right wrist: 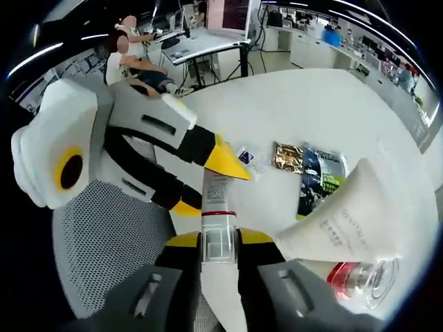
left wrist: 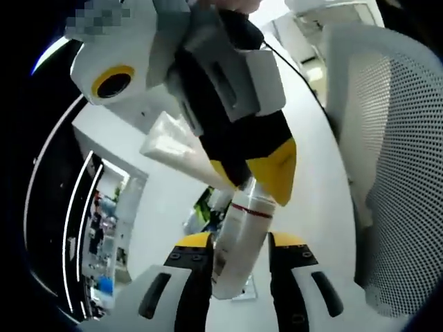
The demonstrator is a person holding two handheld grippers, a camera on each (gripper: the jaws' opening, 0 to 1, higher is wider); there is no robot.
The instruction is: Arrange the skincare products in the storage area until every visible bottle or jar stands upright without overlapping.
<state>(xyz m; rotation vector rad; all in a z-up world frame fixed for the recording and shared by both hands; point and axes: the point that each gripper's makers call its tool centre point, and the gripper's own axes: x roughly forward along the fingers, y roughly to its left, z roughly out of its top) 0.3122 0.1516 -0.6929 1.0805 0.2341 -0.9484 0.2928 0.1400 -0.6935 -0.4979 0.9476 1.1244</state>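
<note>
Both grippers have the same white bottle [right wrist: 219, 228] mid-air over the table [right wrist: 304, 111]. Left hand-held gripper [right wrist: 211, 176] pinches its far end, right hand-held gripper [right wrist: 220, 243] is clamped on its near end. A white tube [right wrist: 349, 214] sits just right of the bottle. Uneven pulling could twist it loose. Label text's too blurry to read.

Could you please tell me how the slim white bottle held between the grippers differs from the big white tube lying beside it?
The bottle is a narrow cylinder with a red band; the tube is broad and flattens toward a crimped end. The bottle is clamped at both ends by the left gripper and right gripper; the tube is in neither gripper's grip. The bottle carries a small printed label, the tube faint grey lettering. Both are white.
</note>
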